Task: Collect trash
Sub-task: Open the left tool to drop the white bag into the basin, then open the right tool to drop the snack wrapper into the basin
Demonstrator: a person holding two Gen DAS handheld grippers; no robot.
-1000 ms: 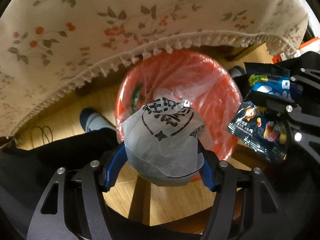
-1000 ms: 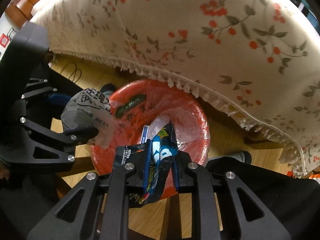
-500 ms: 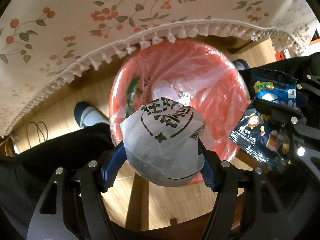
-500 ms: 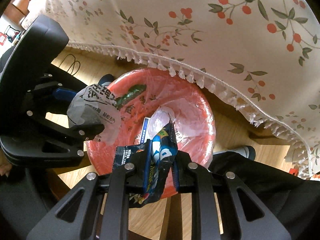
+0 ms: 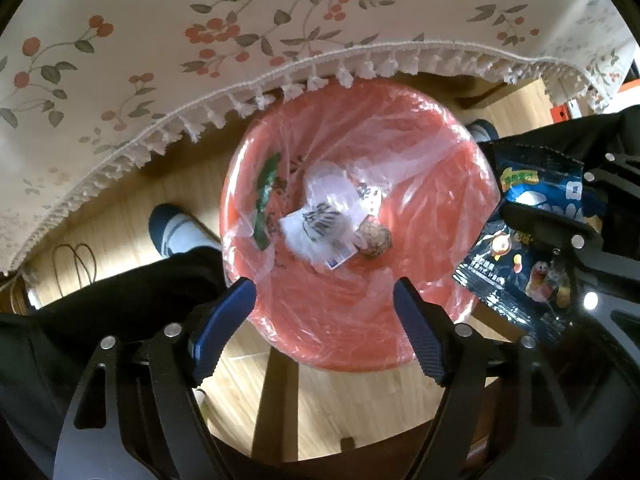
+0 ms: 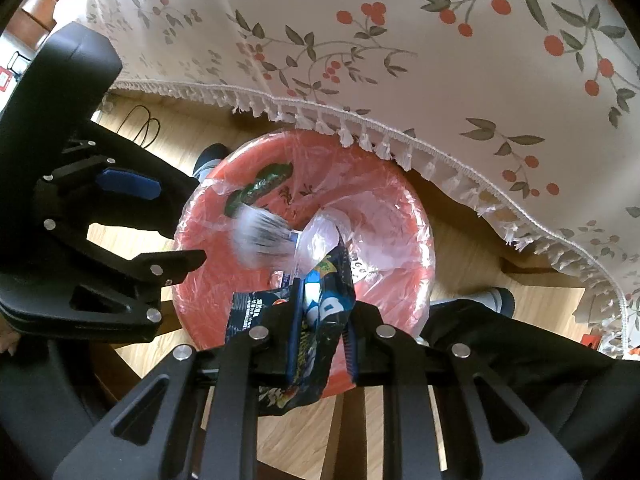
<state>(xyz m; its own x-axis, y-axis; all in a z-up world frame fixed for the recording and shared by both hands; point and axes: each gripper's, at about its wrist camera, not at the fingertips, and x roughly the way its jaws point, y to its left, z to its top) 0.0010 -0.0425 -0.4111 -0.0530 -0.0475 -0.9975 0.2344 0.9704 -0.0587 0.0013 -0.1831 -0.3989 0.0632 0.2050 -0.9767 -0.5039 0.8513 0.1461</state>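
A red bin (image 5: pixel 360 340) lined with clear plastic stands on the floor right below both grippers. My left gripper (image 5: pixel 324 300) hangs over its near rim with its jaws opening and nothing between them. The white printed paper wrapper (image 5: pixel 320 224) lies loose inside the bin beside a brown lump (image 5: pixel 374 240) and a green wrapper (image 5: pixel 266 188). In the right wrist view the paper wrapper (image 6: pixel 260 236) shows as a blur over the bin (image 6: pixel 416 216), clear of the left gripper (image 6: pixel 160 224). My right gripper (image 6: pixel 322 300) is shut on a dark blue snack bag (image 6: pixel 320 320) above the bin's near edge.
A floral tablecloth (image 5: pixel 280 32) with a white fringe overhangs the bin's far side. A person's socked feet (image 5: pixel 176 232) and black trouser legs flank the bin on the wooden floor. A dark wooden bar (image 5: pixel 276 400) runs under the bin. A thin cable (image 5: pixel 74 260) lies at the left.
The left jaws have spread and the white paper wrapper has dropped out of them into the bin. The right gripper keeps its hold on the snack bag.
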